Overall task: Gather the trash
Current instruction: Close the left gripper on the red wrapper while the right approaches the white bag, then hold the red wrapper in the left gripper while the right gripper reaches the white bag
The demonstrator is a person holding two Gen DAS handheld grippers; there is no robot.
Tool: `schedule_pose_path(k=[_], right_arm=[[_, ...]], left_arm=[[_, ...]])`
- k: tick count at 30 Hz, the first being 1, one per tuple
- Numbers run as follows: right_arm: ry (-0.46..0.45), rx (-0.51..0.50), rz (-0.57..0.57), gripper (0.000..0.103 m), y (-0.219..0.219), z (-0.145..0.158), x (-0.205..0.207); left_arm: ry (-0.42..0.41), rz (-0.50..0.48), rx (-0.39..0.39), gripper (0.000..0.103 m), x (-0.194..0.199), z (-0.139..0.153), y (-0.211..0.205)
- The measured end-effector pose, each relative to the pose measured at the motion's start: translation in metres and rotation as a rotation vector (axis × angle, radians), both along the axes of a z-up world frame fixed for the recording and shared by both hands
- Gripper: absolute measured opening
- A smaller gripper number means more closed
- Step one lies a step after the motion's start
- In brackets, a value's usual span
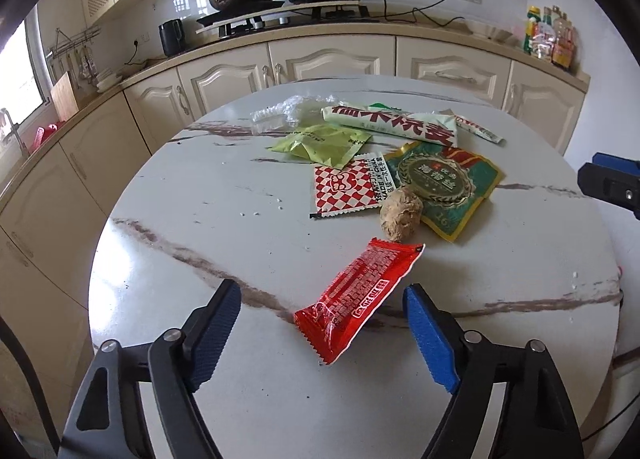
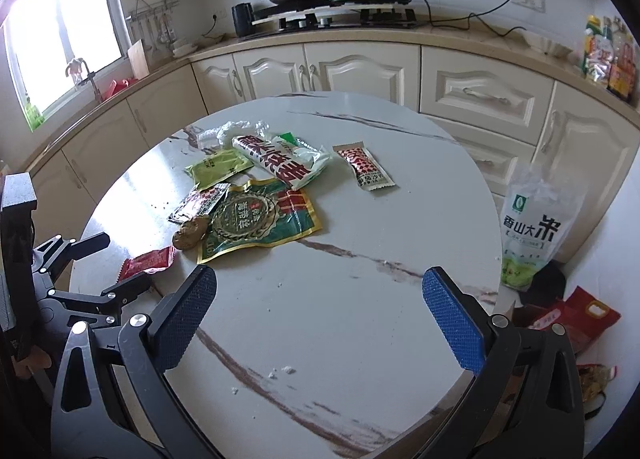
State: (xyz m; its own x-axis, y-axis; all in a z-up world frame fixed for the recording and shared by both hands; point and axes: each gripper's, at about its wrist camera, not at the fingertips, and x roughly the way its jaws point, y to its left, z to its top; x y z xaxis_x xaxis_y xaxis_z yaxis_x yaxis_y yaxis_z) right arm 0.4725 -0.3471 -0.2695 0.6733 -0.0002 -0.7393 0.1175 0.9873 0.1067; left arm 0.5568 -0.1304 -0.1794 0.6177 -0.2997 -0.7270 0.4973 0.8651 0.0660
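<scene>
With our left gripper (image 1: 322, 321) spread wide around the red wrapper (image 1: 358, 299) at the table's (image 1: 180, 239) near edge, we should drop low and pinch its middle — our right gripper (image 2: 320, 313), equally wide, holds nothing.

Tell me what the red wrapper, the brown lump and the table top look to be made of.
Red wrapper: glossy plastic film, judging by its shine and crimped, serrated ends.
Brown lump: matte, rough and wrinkled, perhaps crumpled paper or food; unclear.
Table top: smooth white surface with brown veins, marble or an imitation.
</scene>
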Motion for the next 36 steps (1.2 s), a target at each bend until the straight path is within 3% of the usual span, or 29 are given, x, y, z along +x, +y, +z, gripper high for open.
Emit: schedule_pose_path(k=[3,5,6,8,13,20,26,33,36], right_arm=[[0.012,-0.023,0.037,0.103,-0.002,0.000,0.023],[0.024,-0.038,0.061,0.103,-0.002,-0.003,0.039],[0.031,-0.043,0.070,0.103,-0.002,-0.004,0.047],[0.040,-0.042,0.094,0.103,0.000,-0.007,0.063],[0.068,-0.035,0.178,0.103,0.008,-0.019,0.114],[0.148,-0.093,0.284,0.102,0.029,-0.051,0.187],[0.168,-0.108,0.314,0.101,0.024,-0.056,0.211],[0.185,-0.284,0.397,0.102,0.036,-0.055,0.219],[0.188,-0.314,0.430,0.102,0.039,-0.059,0.225]], left_arm=[[0.031,-0.011,-0.057,0.056,0.002,-0.007,0.000],[0.050,-0.027,-0.085,0.030,0.005,-0.009,-0.002],[0.045,-0.030,-0.083,0.023,0.006,-0.008,-0.003],[0.049,-0.041,-0.084,0.017,0.009,-0.009,-0.005],[0.051,0.064,-0.114,0.016,0.017,-0.007,0.016],[0.040,0.122,-0.134,0.016,0.016,0.010,0.055],[0.039,0.127,-0.148,0.016,0.011,0.015,0.068],[0.045,0.114,-0.170,0.016,0.006,0.019,0.081],[0.047,0.121,-0.187,0.016,0.005,0.023,0.087]])
